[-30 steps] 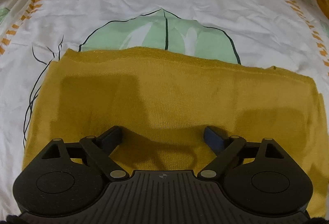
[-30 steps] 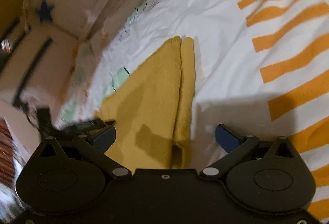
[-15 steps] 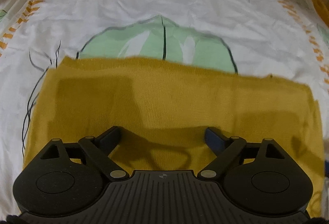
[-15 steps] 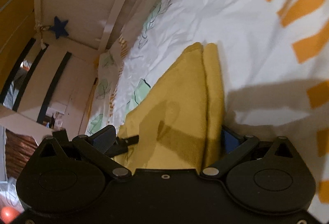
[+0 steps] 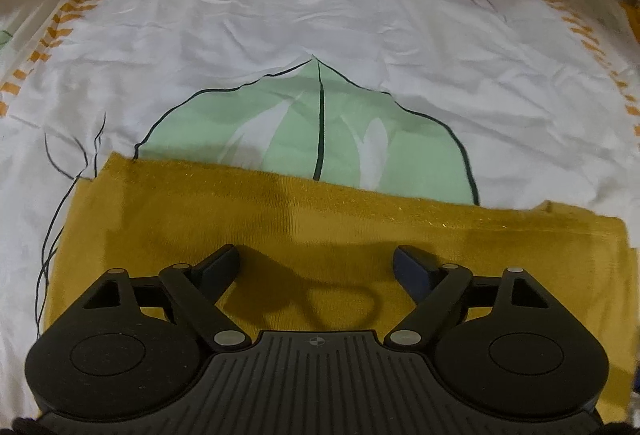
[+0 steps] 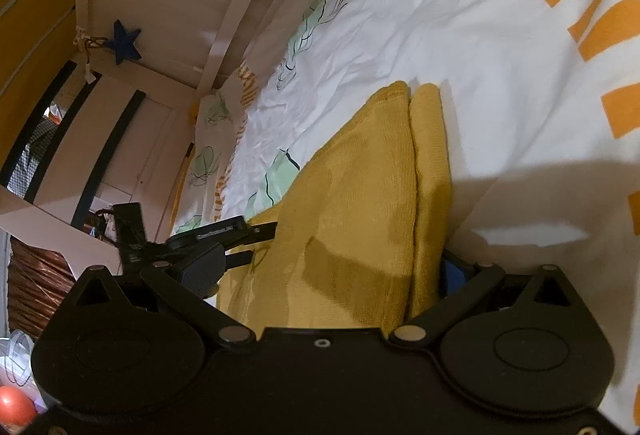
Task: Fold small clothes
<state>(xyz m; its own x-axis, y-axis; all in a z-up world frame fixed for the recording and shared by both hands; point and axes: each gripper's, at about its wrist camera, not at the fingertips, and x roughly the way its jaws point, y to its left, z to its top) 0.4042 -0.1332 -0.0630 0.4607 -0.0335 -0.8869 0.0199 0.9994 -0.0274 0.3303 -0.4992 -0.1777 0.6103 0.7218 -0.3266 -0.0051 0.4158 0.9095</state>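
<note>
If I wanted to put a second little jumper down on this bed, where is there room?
Free sheet lies beyond the yellow garment, over the green leaf print, and beside its fold near the orange stripes. Both grippers, left and right, crowd the near edge.

Warm, dimmish indoor light from above and behind throws the tool's dark shadow across the mustard-yellow knitted garment point(image 5: 320, 227) and the white leaf-printed bedsheet point(image 6: 532, 195). Fisheye bends every edge; corners go black, the far background soft.

mustard knit garment point(image 5: 328, 231), folded w/ layered edges, lies flat on bedsheet point(image 5: 280, 27).
</note>
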